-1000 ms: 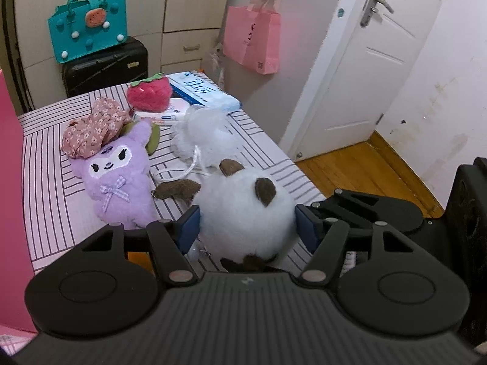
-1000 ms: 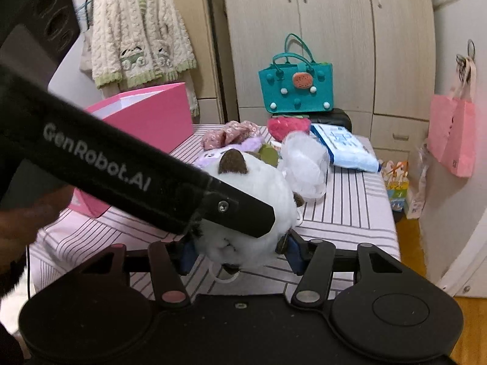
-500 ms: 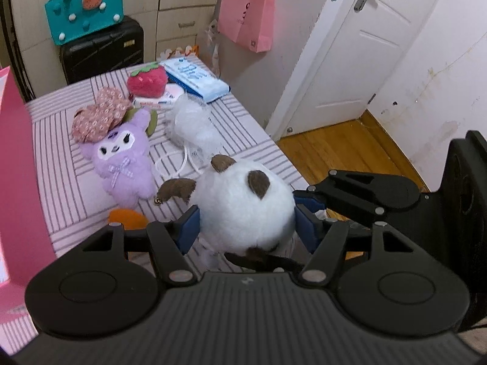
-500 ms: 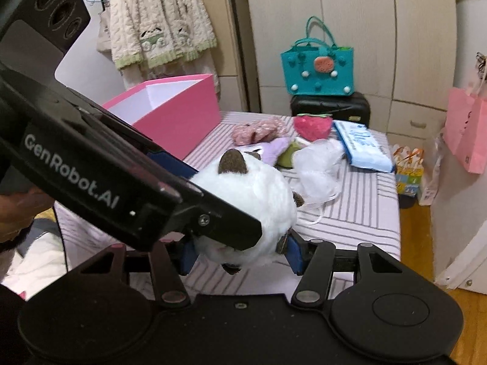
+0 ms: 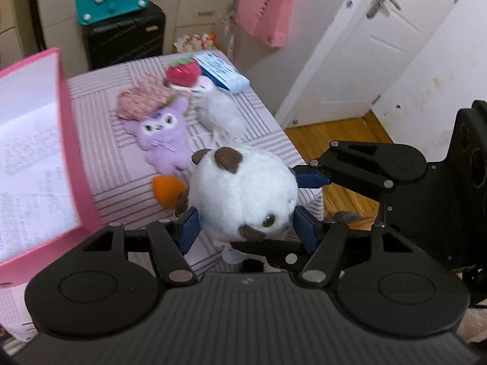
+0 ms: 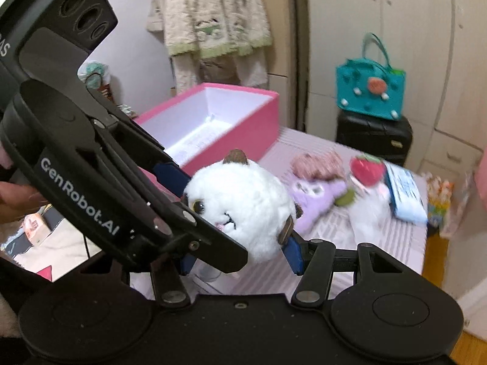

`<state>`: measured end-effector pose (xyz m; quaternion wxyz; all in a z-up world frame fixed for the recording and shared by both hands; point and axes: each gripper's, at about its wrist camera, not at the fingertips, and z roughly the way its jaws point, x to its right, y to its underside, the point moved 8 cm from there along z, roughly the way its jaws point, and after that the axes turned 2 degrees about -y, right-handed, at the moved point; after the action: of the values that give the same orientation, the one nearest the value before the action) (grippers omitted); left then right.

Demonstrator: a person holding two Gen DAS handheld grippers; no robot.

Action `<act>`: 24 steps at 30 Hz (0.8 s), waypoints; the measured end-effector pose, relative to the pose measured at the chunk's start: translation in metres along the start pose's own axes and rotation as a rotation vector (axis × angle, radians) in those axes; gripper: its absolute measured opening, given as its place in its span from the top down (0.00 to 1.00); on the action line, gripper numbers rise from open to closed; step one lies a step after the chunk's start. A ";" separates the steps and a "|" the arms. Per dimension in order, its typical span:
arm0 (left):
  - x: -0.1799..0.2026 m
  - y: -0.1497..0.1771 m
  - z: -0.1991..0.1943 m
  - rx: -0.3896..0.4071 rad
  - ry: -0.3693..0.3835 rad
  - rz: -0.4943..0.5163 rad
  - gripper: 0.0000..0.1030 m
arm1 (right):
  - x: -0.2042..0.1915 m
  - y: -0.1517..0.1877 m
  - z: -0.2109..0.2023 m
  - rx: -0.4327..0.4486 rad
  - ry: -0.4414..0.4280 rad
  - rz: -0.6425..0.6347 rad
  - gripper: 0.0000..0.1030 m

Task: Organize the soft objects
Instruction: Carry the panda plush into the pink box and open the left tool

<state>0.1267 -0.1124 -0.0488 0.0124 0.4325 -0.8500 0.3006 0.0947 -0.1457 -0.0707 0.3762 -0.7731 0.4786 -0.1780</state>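
White round plush [image 5: 243, 194]: clamped between left gripper [image 5: 246, 228] and right gripper [image 6: 240, 252] pads alike, now lifted clear of the striped table [image 5: 100, 121]. Pink box [image 6: 213, 121] brought nearer; transfer into it judged imminent.

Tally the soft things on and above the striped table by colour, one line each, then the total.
White: 2, the round plush held by both grippers, and the fluffy white piece
Purple: 1, the bunny plush
Red: 1, the strawberry plush
Orange: 1, the orange piece
Pink floral: 1, the fabric piece
Total: 6
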 end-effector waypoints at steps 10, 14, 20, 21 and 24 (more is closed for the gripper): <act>-0.040 0.007 -0.061 0.055 -0.057 -0.089 0.38 | -0.050 -0.052 0.009 -0.003 -0.066 -0.198 0.40; -0.060 0.007 -0.082 0.112 -0.082 -0.121 0.38 | -0.065 -0.075 0.017 0.035 -0.072 -0.266 0.40; -0.099 -0.005 -0.104 0.202 -0.115 -0.170 0.39 | -0.075 -0.107 0.045 0.083 -0.062 -0.285 0.40; -0.107 -0.008 -0.105 0.207 -0.115 -0.183 0.39 | -0.076 -0.112 0.050 0.093 -0.063 -0.287 0.40; -0.129 -0.020 -0.111 0.226 -0.127 -0.202 0.39 | -0.079 -0.127 0.064 0.128 -0.064 -0.300 0.40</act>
<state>0.1953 0.0301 0.0155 -0.0599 0.5324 -0.7620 0.3638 0.1751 -0.0176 -0.0102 0.4091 -0.8156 0.3333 -0.2374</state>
